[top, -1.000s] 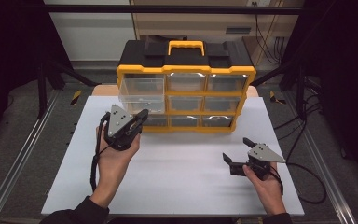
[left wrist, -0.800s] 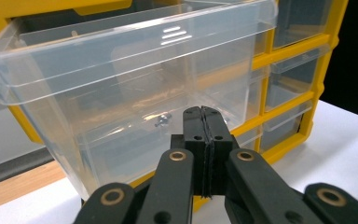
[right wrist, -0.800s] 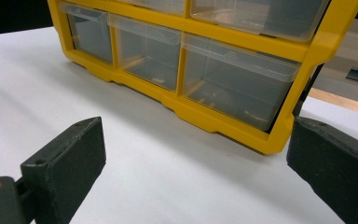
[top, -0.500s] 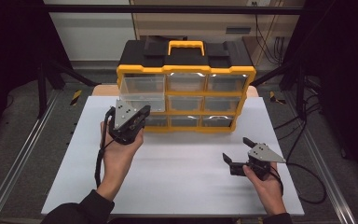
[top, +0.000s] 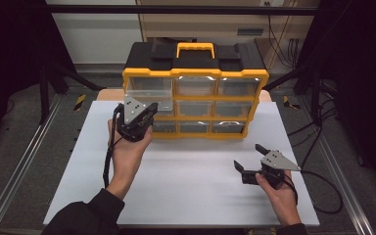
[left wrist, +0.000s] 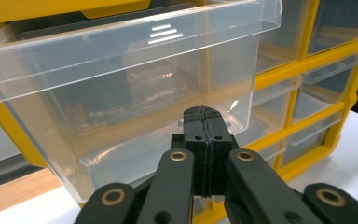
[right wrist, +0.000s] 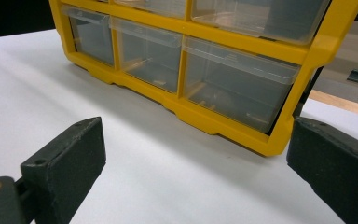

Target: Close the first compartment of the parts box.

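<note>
Organizer (top: 196, 93): top-left drawer (left wrist: 121, 93) part out. Left tongs (left wrist: 207, 122) fully shut, empty, at drawer front; probably pushing it home next. Right tongs (top: 248, 164) wide open, empty, on bench (top: 191, 186).

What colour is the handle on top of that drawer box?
Yellow: the handle shows best in the high view.

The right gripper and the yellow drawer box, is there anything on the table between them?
No. In the high view, bare white table lies between the right gripper and the drawer box; the right gripper view shows likewise.
</note>
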The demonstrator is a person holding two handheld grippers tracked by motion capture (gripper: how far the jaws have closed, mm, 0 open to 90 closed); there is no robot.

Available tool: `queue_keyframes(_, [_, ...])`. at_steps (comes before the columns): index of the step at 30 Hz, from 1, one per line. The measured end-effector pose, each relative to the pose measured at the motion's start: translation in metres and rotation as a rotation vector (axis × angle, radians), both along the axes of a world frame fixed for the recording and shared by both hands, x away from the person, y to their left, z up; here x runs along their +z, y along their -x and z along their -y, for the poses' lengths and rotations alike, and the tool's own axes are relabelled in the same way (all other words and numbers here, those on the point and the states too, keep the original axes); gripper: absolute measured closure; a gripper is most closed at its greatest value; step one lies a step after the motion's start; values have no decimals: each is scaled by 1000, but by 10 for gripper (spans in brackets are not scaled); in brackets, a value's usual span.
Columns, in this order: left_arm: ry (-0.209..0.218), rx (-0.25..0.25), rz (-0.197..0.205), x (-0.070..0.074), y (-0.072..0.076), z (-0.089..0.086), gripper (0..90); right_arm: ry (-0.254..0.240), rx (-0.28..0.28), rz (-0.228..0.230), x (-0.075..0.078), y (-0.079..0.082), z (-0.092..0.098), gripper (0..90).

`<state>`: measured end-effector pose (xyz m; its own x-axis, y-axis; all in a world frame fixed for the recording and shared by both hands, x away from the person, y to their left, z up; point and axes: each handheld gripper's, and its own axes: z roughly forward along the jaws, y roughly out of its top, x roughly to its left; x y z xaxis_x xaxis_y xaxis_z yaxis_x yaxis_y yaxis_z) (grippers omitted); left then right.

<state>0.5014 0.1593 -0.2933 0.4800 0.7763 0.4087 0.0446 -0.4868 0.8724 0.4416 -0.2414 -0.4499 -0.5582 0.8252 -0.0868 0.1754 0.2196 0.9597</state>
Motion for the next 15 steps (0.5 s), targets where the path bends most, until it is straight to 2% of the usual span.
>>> queue_keyframes(15, [3, 22, -11, 2, -20, 4, 895, -4, 1, 3, 0, 0, 1, 44])
